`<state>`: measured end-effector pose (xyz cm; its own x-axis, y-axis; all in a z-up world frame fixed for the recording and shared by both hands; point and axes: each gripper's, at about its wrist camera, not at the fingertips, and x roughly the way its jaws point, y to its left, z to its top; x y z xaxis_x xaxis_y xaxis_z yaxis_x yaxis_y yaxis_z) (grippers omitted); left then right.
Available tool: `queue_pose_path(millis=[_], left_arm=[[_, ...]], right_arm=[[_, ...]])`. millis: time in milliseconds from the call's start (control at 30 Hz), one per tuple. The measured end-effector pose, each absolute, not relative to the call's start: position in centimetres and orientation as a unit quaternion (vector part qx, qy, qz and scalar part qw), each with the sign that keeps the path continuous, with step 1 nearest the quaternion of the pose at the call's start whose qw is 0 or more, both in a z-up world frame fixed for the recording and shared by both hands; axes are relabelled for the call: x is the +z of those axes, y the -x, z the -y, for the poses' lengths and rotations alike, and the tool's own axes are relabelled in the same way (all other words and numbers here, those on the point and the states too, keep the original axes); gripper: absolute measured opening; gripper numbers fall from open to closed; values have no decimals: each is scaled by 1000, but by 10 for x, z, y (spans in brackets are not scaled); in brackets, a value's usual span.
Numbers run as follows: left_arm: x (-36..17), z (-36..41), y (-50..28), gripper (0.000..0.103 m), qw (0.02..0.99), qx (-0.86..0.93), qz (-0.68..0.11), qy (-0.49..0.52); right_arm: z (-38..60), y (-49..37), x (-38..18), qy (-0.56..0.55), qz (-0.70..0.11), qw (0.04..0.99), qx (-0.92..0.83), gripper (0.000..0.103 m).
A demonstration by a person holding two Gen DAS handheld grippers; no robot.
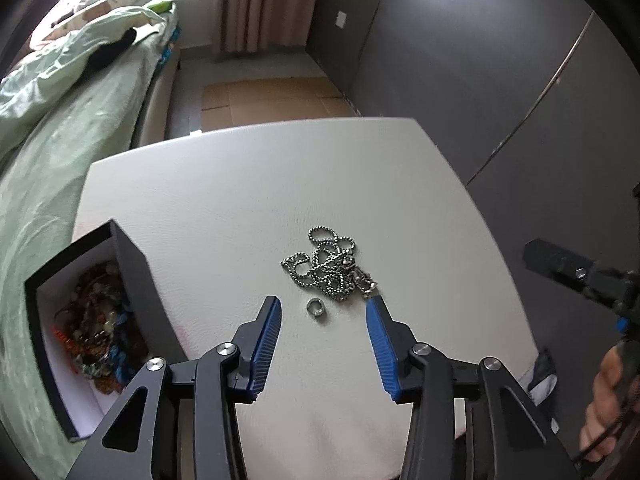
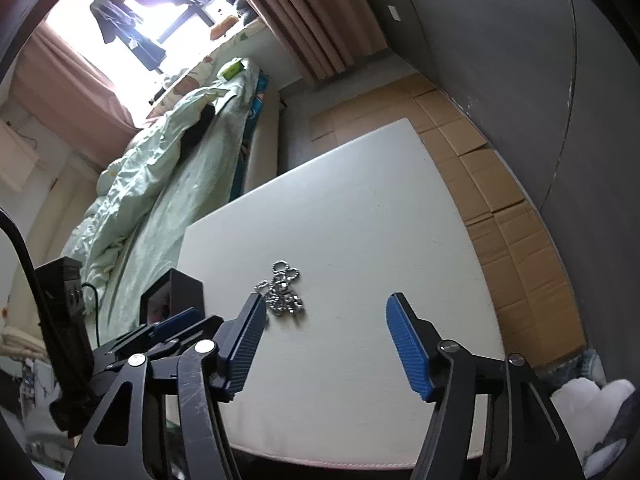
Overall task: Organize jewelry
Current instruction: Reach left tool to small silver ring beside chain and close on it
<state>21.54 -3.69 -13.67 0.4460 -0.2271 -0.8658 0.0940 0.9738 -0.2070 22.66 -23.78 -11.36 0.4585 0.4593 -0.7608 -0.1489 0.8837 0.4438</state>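
Left hand-held gripper: wide open, empty | ring on bench between its tips, chain just beyond | right hand-held gripper: open, empty, probably farther, we judged.

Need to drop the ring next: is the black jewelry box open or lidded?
Open: the black jewelry box shows no lid, with tangled beaded jewelry visible inside.

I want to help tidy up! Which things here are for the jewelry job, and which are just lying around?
For the job: ball chain necklace, small silver ring, black jewelry box, left hand-held gripper, right hand-held gripper.

Just lying around: bed with green quilt, curtain, flattened cardboard.
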Motion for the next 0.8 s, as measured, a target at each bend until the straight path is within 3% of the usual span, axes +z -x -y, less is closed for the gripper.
queue_pose_path(millis=[133,500,633,800], left_arm=[[-153,41,-227,36,837,-94,-536,56],[-174,54,-239,30,826,-84,-558,10],[-174,55,-238,14,825,-58,-562,-12],[-174,50,-239,13,823,-58,-566,1]], right_arm=[[240,-232,-115,-161,-489,839,177,61],[246,-242,-118,-163,-495,836,171,61],[244,-245,-121,-164,-499,834,169,61],[236,-247,-125,-158,-506,830,174,61]])
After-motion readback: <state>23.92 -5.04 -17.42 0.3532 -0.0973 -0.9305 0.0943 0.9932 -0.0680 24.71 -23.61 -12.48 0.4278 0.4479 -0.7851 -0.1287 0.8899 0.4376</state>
